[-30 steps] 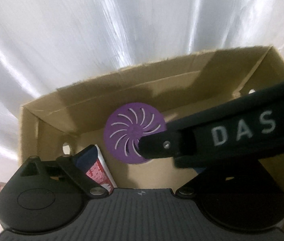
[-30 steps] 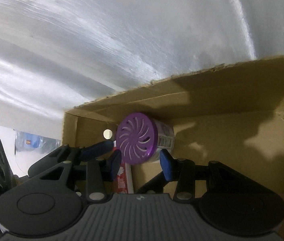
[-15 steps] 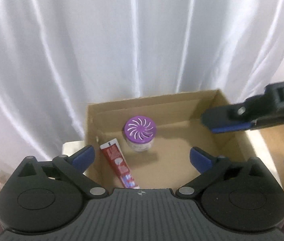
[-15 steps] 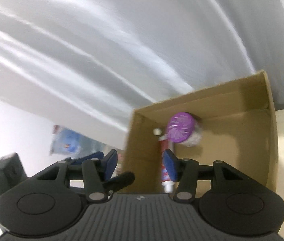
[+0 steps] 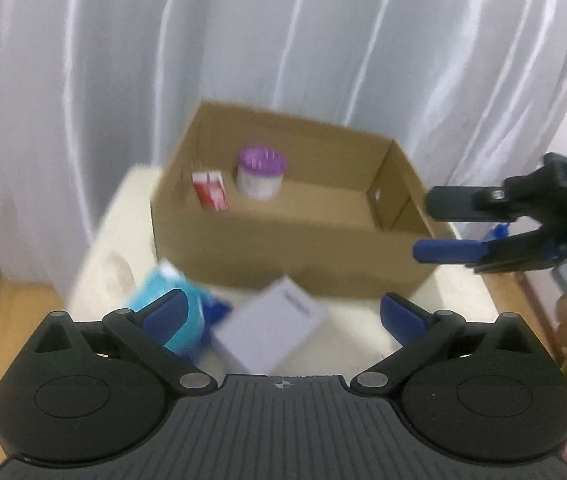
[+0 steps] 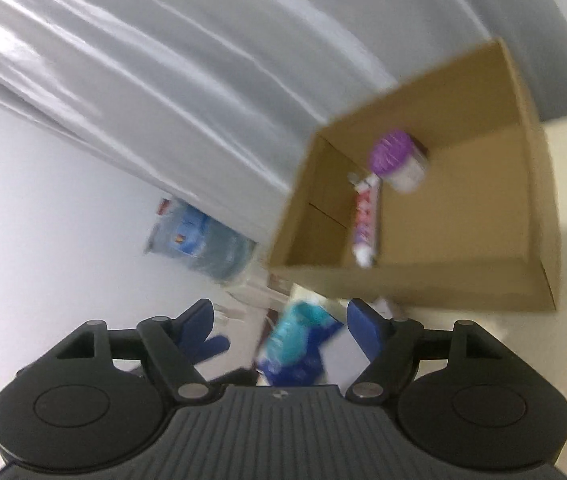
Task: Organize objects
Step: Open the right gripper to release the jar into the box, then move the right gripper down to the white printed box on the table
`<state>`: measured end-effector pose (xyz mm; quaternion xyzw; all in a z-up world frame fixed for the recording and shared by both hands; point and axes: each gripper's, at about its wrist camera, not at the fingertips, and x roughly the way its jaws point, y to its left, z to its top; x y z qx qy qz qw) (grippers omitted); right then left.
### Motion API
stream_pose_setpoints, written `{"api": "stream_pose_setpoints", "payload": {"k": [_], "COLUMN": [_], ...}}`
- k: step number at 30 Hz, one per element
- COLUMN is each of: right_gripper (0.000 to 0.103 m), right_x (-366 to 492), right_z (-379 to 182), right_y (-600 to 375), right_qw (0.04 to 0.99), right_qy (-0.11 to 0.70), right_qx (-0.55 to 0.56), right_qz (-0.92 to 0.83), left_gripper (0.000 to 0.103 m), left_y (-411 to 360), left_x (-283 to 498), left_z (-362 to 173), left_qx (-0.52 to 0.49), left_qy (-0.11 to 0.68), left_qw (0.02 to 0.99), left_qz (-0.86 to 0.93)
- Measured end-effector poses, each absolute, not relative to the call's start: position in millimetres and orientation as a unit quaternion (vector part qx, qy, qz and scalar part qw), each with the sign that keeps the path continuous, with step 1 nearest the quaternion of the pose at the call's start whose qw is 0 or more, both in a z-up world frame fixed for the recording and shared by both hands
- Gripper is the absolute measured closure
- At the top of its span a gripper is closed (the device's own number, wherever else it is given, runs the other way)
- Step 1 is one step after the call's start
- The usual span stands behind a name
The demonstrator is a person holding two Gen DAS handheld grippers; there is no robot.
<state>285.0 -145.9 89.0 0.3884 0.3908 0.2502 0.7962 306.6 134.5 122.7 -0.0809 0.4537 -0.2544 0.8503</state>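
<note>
Left gripper (image 5: 281, 310) stood spread wide, empty; right gripper (image 6: 281, 320) was opening, empty, near the brown cardboard box (image 5: 283, 248) holding a purple-lidded round jar (image 5: 261, 174).

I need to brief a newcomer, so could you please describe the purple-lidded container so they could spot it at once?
Start at the open cardboard box standing before the white curtain. Inside it, near the far wall, stands the purple-lidded container, with a red toothpaste tube lying just beside it. It is the only round, upright thing there: a whitish tub under a purple slotted lid.
</note>
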Motion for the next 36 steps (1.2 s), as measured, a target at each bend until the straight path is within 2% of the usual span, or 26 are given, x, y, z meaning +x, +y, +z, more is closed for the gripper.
{"api": "stream_pose_setpoints", "payload": {"k": [4,15,27,36], "right_gripper": [0.026,0.026,0.026,0.025], "right_x": [280.4,306.5,319.6,303.3], "right_z": [74.2,45.3,31.1,32.6], "right_y": [-130.0,-86.5,-63.7,-70.4], "right_qw": [0.806,0.842,0.829,0.818], "right_qy": [0.412,0.449,0.481,0.495], "right_qx": [0.358,0.236,0.204,0.220], "right_qz": [0.230,0.183,0.201,0.196], "left_gripper": [0.000,0.000,0.000,0.000], "left_y": [124.6,85.6,73.2,72.6], "left_x": [296.6,295.5,298.2,296.6], "left_z": [91.0,43.0,27.8,30.7], "left_qx": [-0.077,0.019,0.024,0.011], "left_qy": [0.484,0.486,0.491,0.499], "left_qw": [0.834,0.837,0.828,0.821], "left_qz": [-0.254,-0.250,-0.270,-0.276]}}
